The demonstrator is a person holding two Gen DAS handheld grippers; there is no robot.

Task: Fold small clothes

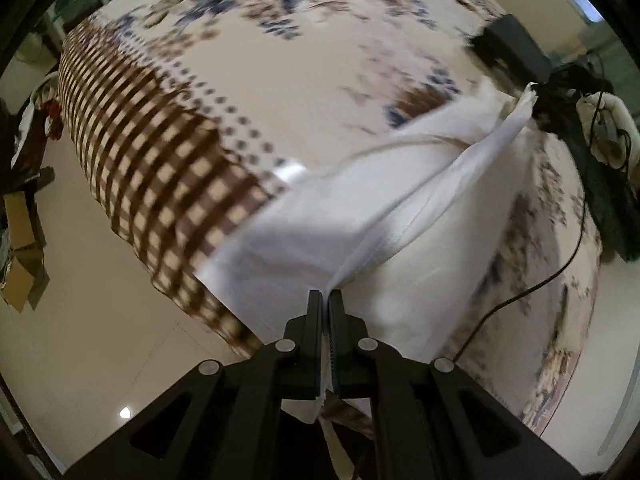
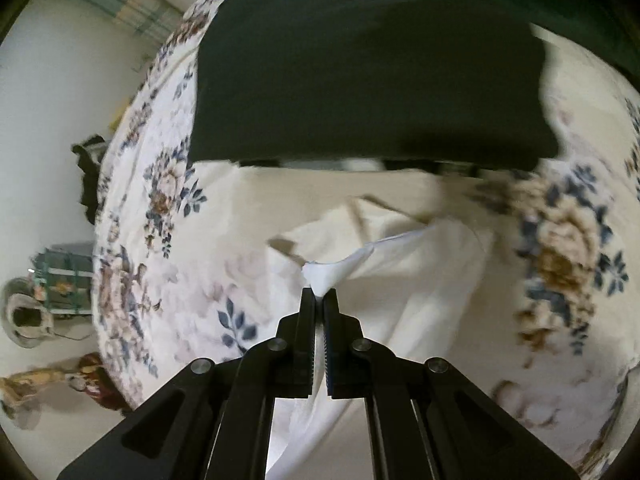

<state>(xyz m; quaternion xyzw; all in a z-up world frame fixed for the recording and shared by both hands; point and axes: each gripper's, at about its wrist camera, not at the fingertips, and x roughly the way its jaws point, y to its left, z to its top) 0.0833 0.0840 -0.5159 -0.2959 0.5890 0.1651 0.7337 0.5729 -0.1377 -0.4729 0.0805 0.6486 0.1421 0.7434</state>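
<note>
A white garment lies on a flower-patterned bed sheet. My left gripper is shut on one of its edges, which stretches taut up and to the right towards the other gripper, held by a gloved hand. In the right wrist view, my right gripper is shut on a bunched corner of the same white garment, which trails off to the right over the sheet. Both views are blurred by motion.
A folded dark garment lies on the bed beyond the white one. A black box and a black cable rest on the sheet. The checked bed edge drops to a pale floor with cardboard boxes.
</note>
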